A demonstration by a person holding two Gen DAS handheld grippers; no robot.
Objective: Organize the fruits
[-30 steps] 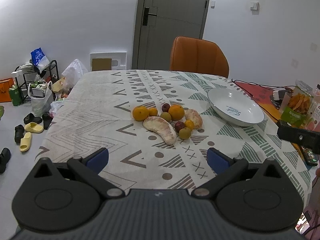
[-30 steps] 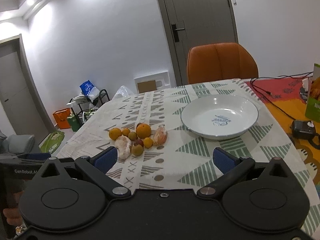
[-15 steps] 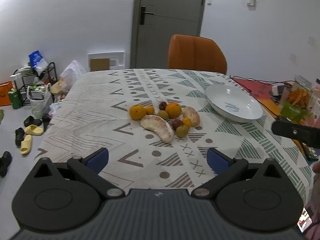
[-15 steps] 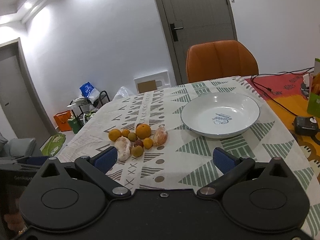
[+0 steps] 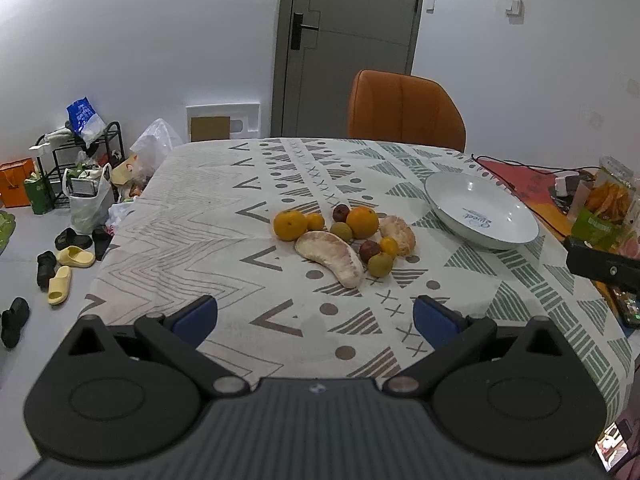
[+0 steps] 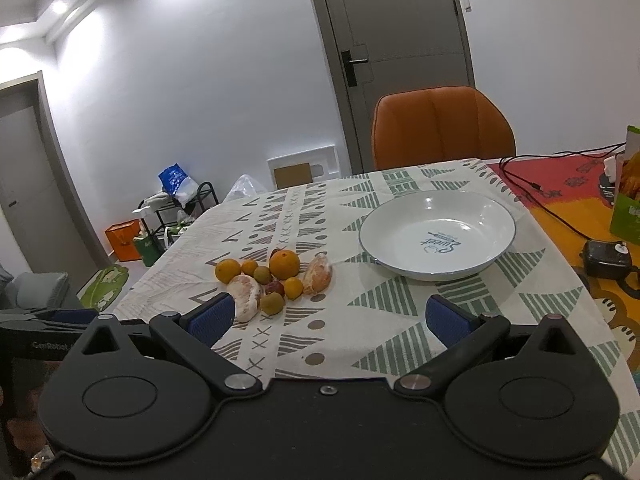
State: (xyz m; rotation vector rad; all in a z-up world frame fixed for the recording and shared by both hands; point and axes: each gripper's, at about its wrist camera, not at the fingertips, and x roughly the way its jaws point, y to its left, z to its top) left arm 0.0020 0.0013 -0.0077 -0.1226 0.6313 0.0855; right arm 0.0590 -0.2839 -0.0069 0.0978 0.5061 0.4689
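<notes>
A cluster of fruit [image 5: 344,240] lies mid-table: oranges [image 5: 362,222], small green and dark red fruits, a long peeled pomelo segment [image 5: 330,256] and a peeled citrus piece [image 5: 398,232]. An empty white bowl [image 5: 480,210] stands to their right. My left gripper [image 5: 314,316] hovers open over the near table edge, well short of the fruit. In the right wrist view the fruit cluster [image 6: 276,276] sits left of the white bowl [image 6: 436,234]. My right gripper [image 6: 328,318] is open above the cloth, nothing between its fingers.
The table [image 5: 208,216] wears a patterned cloth. An orange chair [image 5: 404,114] stands at the far side. Snack bags [image 5: 608,208], cables and a black adapter [image 6: 606,258] lie on the right. Shoes, bags and a rack crowd the floor at left [image 5: 68,200].
Both grippers have drifted slightly; the fruit and bowl sit a little lower and nearer in both views. Nothing was taken hold of.
</notes>
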